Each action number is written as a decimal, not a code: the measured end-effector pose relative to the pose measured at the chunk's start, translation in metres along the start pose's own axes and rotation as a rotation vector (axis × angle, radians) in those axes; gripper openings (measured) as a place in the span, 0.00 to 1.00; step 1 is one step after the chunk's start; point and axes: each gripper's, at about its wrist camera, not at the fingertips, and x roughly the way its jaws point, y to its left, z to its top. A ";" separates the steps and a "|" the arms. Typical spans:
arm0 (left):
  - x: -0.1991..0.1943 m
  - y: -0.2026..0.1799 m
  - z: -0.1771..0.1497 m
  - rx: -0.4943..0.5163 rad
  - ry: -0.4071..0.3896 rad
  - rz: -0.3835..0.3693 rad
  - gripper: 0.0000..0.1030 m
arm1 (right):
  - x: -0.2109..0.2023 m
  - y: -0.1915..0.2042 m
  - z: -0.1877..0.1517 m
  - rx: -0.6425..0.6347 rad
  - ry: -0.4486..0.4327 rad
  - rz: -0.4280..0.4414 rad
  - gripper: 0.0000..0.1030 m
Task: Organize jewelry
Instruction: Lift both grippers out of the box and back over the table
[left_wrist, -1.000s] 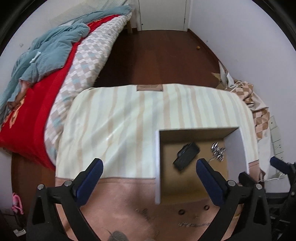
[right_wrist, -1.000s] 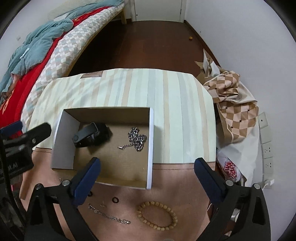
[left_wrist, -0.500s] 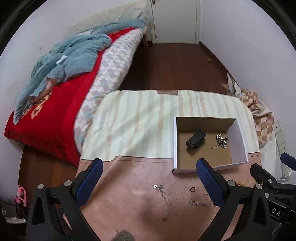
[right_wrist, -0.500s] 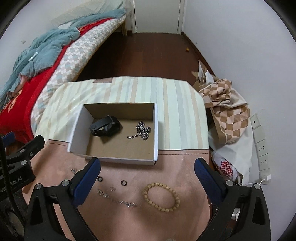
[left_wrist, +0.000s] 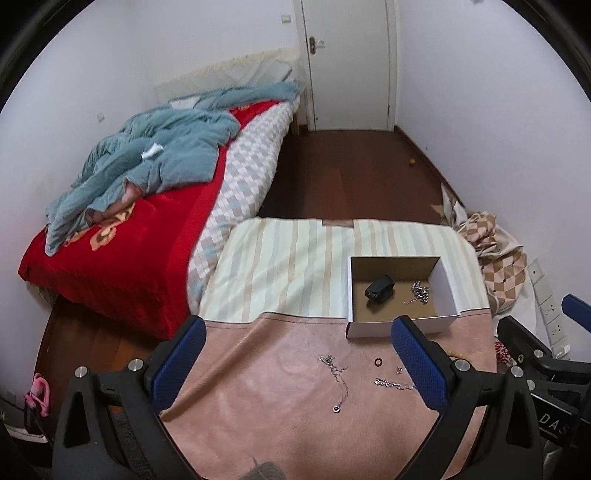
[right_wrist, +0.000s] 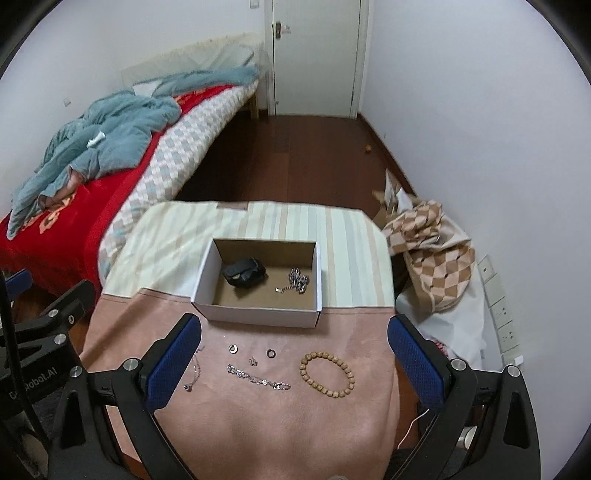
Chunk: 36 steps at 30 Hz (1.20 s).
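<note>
Bedroom tabletop (right_wrist: 258, 424) is carrying the bracelet (right_wrist: 327, 373) loose before the box (right_wrist: 258, 314); I'm holding both hand-held grippers, left (left_wrist: 306, 365) and right (right_wrist: 295, 365), wide open, empty, planning a gentle pinch across its beads.

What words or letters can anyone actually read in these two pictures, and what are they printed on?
"DAS": white letters on the black body of the right tongs, cut off at the picture's edge.
"obot.AI": white letters on the black body of the left tongs; the letters before it are too blurred to read.
Red-and-white printed bag beside the table: its print is too small to read.
Nothing readable on the white cardboard box.
</note>
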 end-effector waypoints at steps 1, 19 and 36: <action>-0.006 0.001 -0.001 0.002 -0.010 -0.004 1.00 | -0.006 0.001 -0.001 -0.001 -0.012 -0.003 0.99; -0.060 0.022 -0.024 -0.013 -0.073 -0.030 1.00 | -0.095 0.003 -0.025 0.026 -0.128 -0.014 0.99; 0.124 -0.012 -0.091 0.008 0.253 0.117 1.00 | 0.129 -0.101 -0.112 0.294 0.262 -0.053 0.85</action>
